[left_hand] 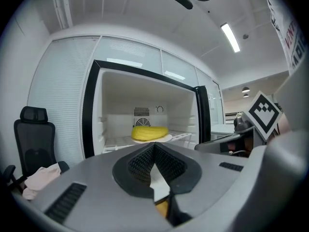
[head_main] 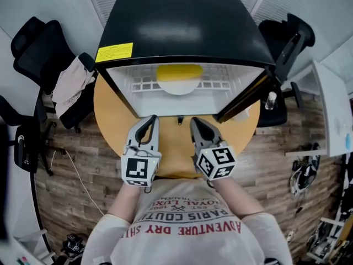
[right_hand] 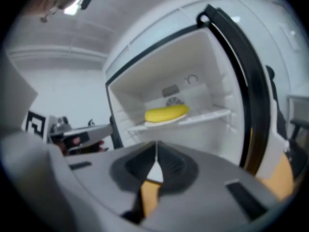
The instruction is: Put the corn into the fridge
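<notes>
So the corn is lying on a white plate on the wire shelf inside the fridge, about halfway between the shelf's left and right edges. The fridge door hangs open on the right. The fridge itself stands toward the far edge of a round wooden table. My left gripper and right gripper sit side by side over the near part of the table, just in front of the opening and pointed at it. Both have their jaws pressed together, nothing between them.
</notes>
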### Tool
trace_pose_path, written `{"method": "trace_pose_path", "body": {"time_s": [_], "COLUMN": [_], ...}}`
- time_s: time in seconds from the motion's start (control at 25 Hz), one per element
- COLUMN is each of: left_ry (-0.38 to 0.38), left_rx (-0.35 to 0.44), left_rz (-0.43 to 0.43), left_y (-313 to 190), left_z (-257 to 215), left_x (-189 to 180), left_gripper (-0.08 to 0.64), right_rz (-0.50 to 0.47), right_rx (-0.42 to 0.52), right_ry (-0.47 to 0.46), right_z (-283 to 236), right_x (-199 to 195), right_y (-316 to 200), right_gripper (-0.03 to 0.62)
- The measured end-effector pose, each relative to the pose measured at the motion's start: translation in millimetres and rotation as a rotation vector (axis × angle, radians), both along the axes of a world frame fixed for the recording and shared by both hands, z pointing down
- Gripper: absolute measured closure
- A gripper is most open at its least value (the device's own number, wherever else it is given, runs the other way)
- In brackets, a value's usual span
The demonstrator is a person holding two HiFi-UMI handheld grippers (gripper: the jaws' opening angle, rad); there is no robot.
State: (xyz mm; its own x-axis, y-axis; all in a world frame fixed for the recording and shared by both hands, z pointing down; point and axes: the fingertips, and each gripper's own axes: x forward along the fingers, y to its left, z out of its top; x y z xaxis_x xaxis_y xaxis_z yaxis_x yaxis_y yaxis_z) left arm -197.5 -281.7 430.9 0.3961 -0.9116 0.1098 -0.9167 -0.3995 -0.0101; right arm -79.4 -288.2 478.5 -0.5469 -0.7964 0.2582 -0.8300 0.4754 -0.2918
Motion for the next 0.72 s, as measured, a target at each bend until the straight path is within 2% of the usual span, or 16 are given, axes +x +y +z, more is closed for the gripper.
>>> {"method": "trace_pose_path", "body": {"time_s": [0.16,0.24,0.48,0.72], "left_ry": [-0.015,-0.022,-0.032,-0.036], "left_rx": [0.004,0.009,0.019,0.026], "left_rz": [0.001,0.005,0.015,0.027], "left_y": [5,7,9,7], "left_z": [1,0,-3,-8], "left_x": [3,5,11,18], "left_gripper": [0.535,0.535,0.535,0.535], "right_rz": [-0.025,-0.021,-0.016,-0.052], "right_rx": [0.162,0.216,0.221,0.234], "right_ry": [0.188,0.244,0.238,0.254], "right_z": [-17,-23,-26,-32], "right_x": [1,4,11,7], "right_y": [4,5,7,11], "right_gripper": [0.558,0.56,0.563,0.565]}}
